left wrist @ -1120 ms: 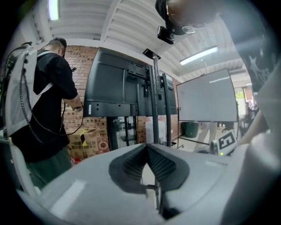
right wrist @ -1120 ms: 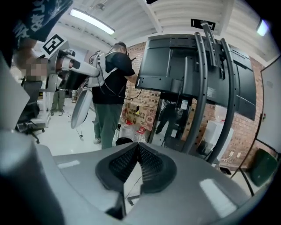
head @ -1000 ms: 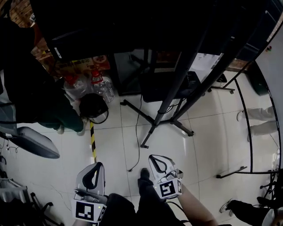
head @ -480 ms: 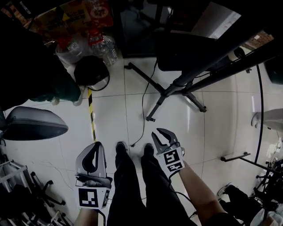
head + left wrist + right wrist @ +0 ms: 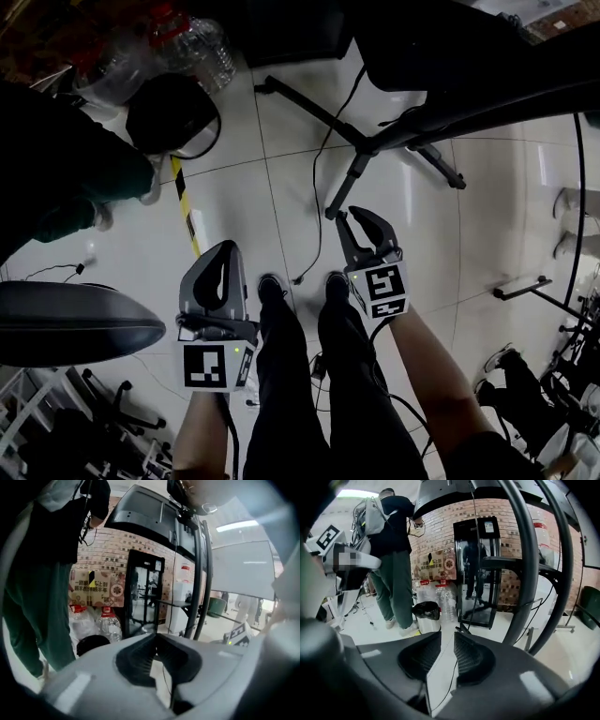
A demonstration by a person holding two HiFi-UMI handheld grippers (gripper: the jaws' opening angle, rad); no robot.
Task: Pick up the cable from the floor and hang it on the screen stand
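A thin black cable (image 5: 315, 202) runs across the white floor tiles from under the screen stand (image 5: 412, 131) to a loose end near my shoes. Through the right gripper view the cable (image 5: 454, 684) shows on the floor beyond the jaws. My right gripper (image 5: 356, 217) hovers above the floor just right of the cable, near the stand's foot, open with nothing between its fingers. My left gripper (image 5: 225, 248) hangs over the floor left of my legs, shut and empty. The stand's curved black posts (image 5: 534, 573) rise close ahead on the right.
A black bin (image 5: 173, 112) and clear water bottles (image 5: 192, 47) stand at the back left. A yellow-black tape stripe (image 5: 185, 211) crosses the tiles. A person in green trousers (image 5: 66, 178) stands on the left, above a grey chair seat (image 5: 75, 323). More stand legs (image 5: 525, 286) lie right.
The right gripper's jaws have gone from shut to open and it has moved forward toward the stand's foot. The head view has tilted down, closer to the floor cable.
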